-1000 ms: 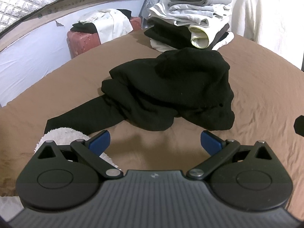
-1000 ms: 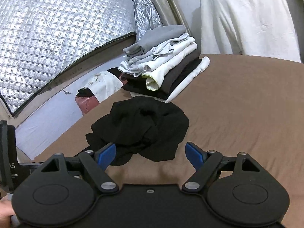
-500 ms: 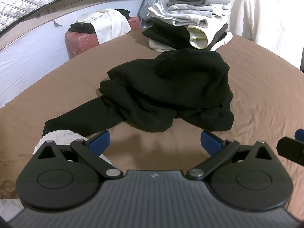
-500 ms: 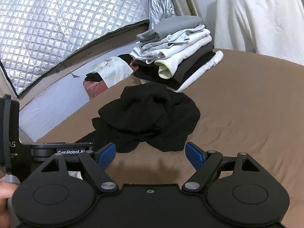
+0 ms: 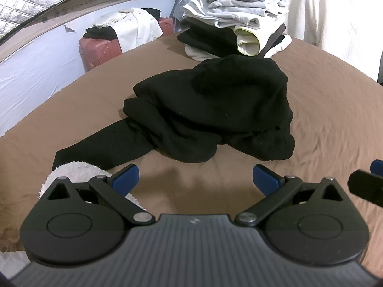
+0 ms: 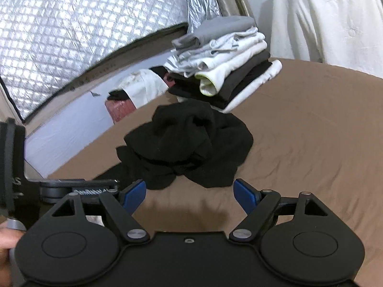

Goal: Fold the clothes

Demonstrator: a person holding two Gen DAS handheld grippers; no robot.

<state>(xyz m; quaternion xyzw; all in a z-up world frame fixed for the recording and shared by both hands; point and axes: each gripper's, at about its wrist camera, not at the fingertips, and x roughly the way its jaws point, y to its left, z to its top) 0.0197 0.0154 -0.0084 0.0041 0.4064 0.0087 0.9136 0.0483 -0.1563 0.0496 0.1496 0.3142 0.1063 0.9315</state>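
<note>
Black garment crumpled in heap on brown bed sheet, one long part trailing toward white fluffy cloth; stack of folded clothes just behind it
Left gripper near heap's front edge, fingers wide apart, holding nothing
Right gripper likewise spread wide, empty, short of heap
Pink suitcase beside bed, clothes piled on top
Partial letter "S" on left gripper body in right view, rest unreadable

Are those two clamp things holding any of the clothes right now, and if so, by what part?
Nothing is held. The left gripper and right gripper both have their jaws wide open over the brown bedsheet, short of the crumpled black garment.
</note>
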